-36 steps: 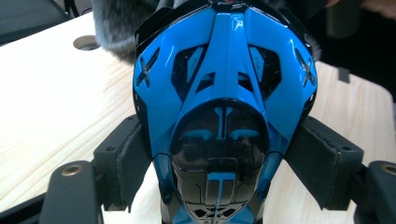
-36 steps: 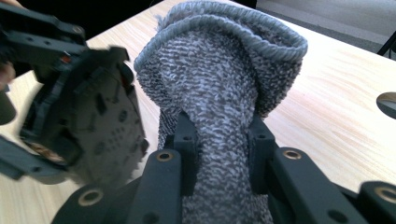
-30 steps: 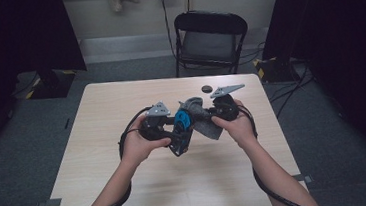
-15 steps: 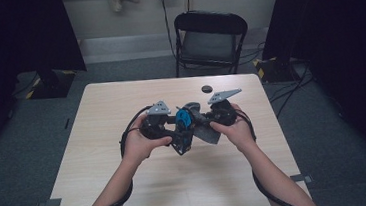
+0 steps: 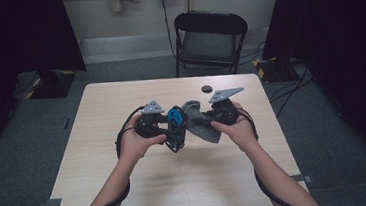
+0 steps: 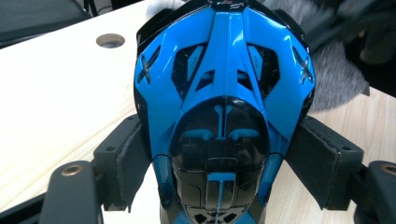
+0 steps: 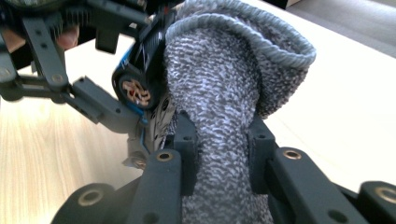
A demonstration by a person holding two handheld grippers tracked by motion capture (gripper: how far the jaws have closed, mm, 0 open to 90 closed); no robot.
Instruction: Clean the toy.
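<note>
The left gripper [image 6: 219, 186] has its jaws pressed on both sides of a blue and black toy car [image 6: 224, 107], holding it up over the table [image 5: 99, 140]. The right gripper [image 7: 219, 158] is pinched tight on a grey knit sock [image 7: 224, 102], and the sock's open mouth sits right against the car. The car looks hard, shiny and a bit slippery, so the flat sides are the best place to squeeze. The sock is soft, light and stretchy, so hold it near the thick rim to keep the mouth open. The car's underside is hidden. A small dark round thing [image 5: 206, 88] lies farther off; I can't tell what it is.
</note>
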